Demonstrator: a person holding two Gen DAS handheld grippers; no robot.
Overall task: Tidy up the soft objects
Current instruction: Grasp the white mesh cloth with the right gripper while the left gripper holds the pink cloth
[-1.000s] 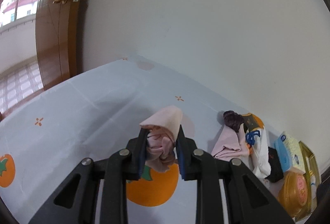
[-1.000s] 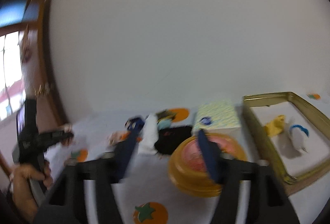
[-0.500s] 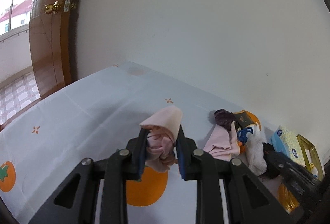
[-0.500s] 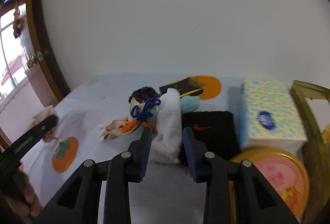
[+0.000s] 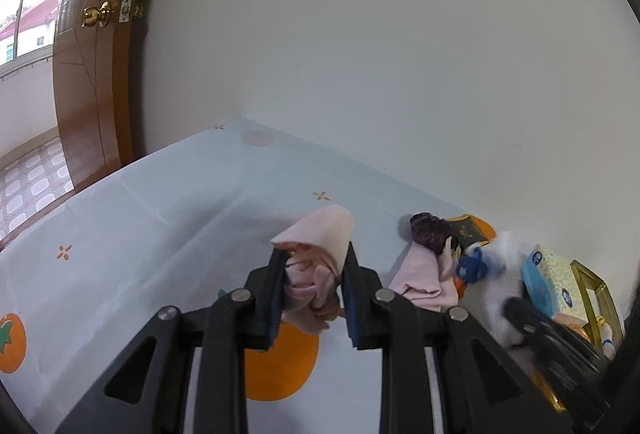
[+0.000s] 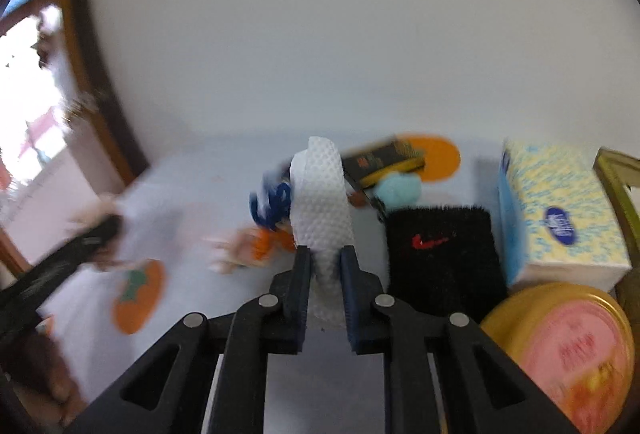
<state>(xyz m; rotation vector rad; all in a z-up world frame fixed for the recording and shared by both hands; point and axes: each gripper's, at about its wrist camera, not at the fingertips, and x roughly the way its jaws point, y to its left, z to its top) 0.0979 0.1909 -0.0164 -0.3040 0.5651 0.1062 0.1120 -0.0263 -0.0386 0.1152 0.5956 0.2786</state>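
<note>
My left gripper (image 5: 312, 274) is shut on a bunched pink cloth (image 5: 316, 266) and holds it above the pale blue tablecloth (image 5: 160, 226). My right gripper (image 6: 325, 266) is shut on the near end of a white textured cloth (image 6: 320, 202), which stands up in the jaws. Beside it lie a blue cord (image 6: 272, 206), a black wristband (image 6: 440, 254) with a red logo, and a teal puff (image 6: 398, 188). In the left wrist view a second pink cloth (image 5: 424, 274) and a dark purple scrunchie (image 5: 430, 228) lie near the wall.
A tissue box (image 6: 560, 218) stands at the right, with a round gold tin (image 6: 568, 350) in front and a gold tray rim (image 6: 616, 178) beyond. A black-and-yellow packet (image 6: 384, 160) lies by the wall. A wooden door (image 5: 92, 74) is at the left.
My right gripper has moved forward and closed on the white cloth, lifting its end. My left gripper still holds the pink cloth and has barely moved.
</note>
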